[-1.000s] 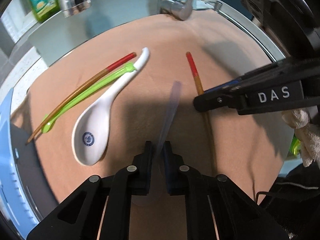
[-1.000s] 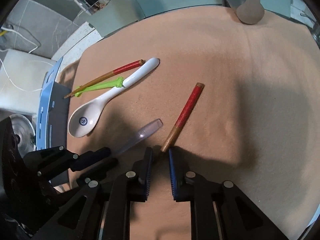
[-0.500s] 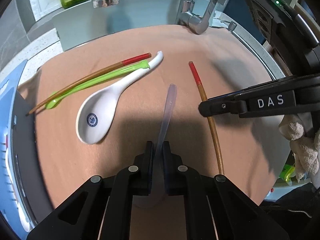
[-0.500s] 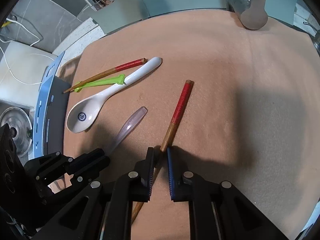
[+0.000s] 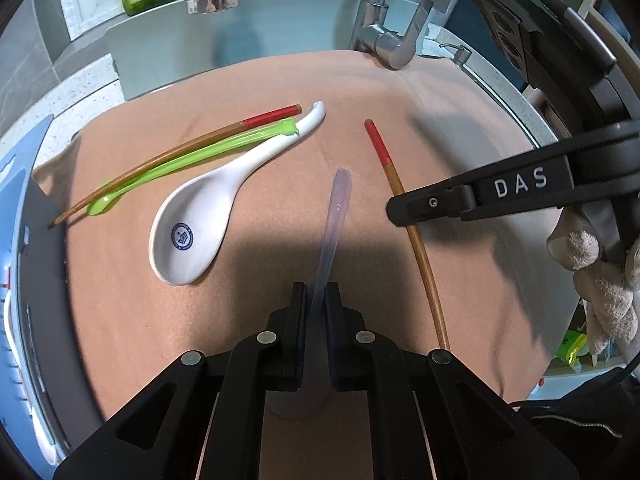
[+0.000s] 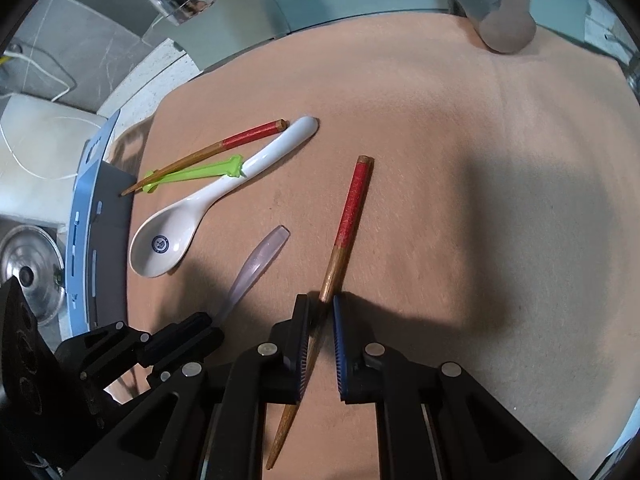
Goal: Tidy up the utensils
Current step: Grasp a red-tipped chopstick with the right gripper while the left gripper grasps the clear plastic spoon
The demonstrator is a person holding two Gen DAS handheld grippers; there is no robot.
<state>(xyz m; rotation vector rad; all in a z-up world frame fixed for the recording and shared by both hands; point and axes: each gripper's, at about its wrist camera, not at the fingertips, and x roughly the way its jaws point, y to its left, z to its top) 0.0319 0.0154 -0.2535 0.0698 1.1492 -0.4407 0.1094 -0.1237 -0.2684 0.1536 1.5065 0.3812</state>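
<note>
Chopstick (image 6: 347,226) between right tongs (image 6: 320,304)

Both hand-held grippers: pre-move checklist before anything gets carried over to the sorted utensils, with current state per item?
1. Left hand-held gripper shut on the clear spoon: ok, the handle sticks out between its closed fingers.
2. Right hand-held gripper shut on the loose chopstick: ok, the shaft passes between its fingers.
3. Chopstick lifted off the tan cloth: cannot tell.
4. Clear spoon's bowl free of the cloth: cannot tell, the fingers hide it.
5. Sorted group together: ok, second chopstick, green spoon and white spoon lie side by side.
6. The two grippers apart: ok, a gap shows between them.
</note>
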